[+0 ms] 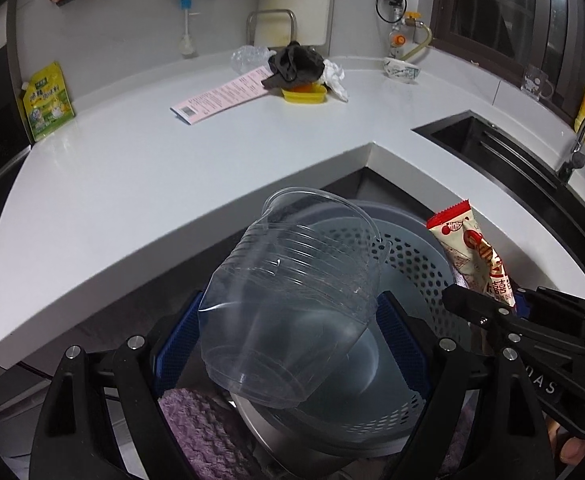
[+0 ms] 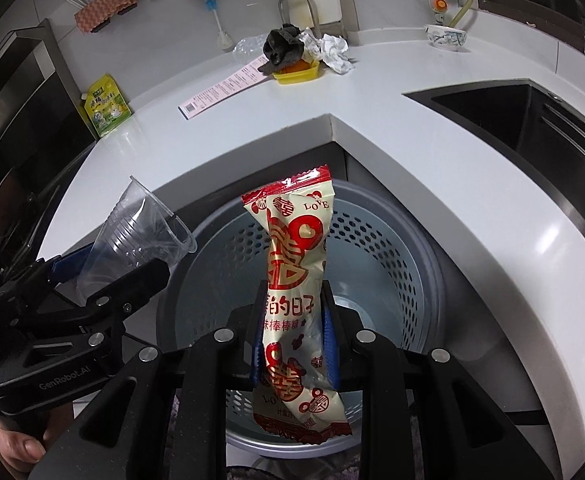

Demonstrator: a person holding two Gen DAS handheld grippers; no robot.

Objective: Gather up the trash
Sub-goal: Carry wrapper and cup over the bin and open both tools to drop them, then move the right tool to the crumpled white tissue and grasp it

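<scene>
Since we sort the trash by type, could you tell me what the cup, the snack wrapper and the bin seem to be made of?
Cup: thin clear plastic, glossy; the bin shows through its ribbed wall.
Snack wrapper: likely glossy plastic film; printed, crinkled, with crimped serrated ends.
Bin: probably matte grey-blue moulded plastic; evenly perforated wall with a smooth rim.
</scene>
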